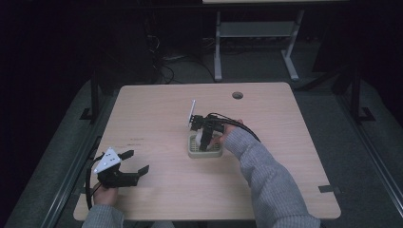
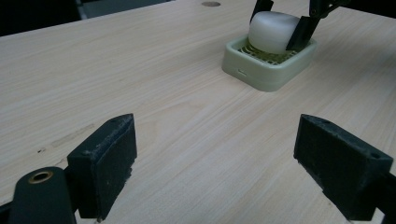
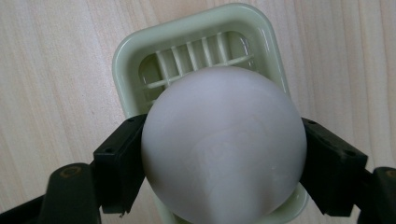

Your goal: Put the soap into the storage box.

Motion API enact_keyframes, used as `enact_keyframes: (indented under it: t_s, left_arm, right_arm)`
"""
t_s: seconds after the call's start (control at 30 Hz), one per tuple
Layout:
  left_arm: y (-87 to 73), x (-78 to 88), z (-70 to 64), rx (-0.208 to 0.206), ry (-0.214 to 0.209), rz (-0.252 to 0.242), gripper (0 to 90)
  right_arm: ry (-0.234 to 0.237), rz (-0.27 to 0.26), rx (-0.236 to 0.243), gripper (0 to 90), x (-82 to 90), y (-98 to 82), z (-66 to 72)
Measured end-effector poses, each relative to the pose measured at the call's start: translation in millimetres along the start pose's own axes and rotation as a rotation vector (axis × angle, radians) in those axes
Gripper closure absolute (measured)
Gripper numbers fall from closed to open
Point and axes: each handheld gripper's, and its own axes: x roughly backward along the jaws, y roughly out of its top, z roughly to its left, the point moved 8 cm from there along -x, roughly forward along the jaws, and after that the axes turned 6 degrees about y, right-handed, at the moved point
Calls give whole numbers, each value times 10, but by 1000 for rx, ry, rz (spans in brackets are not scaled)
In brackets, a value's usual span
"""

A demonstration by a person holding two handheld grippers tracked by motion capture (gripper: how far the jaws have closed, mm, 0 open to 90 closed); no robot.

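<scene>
1. The table (image 1: 157,109) is bare light wood, carrying one pale green dish (image 1: 194,153) near its middle, with a round hole (image 1: 237,95) at the far edge.
2. The right gripper (image 1: 205,142) points down over the dish, its jaws clamped on either side of a white soap (image 3: 224,144), a rounded bar.
3. In the left gripper view the soap (image 2: 273,31) sits low on the slatted floor of the dish (image 2: 261,70), apparently touching or just above the slats; I cannot tell which.
4. The right gripper view shows the dish (image 3: 135,51) directly beneath the soap, its ribs visible past the bar's far side, so the bar is centred well enough over the tray.
5. The left gripper (image 1: 130,164) rests near the table's front left corner, well apart from the dish, jaws spread wide and holding nothing.
6. Judgement: the work is at the dish itself, either setting the soap down or lifting it out. If placing, only the release and withdrawal are left; if picking, the grasp is made and the lift is not yet done.
</scene>
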Motion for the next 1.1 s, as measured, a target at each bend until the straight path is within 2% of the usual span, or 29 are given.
enact_keyframes:
  t_s: [1.1]
  left_arm:
    - [3,11,15,5,5,-3,128]
  right_arm:
    - [20,10,-3,229,-54,-6,-6]
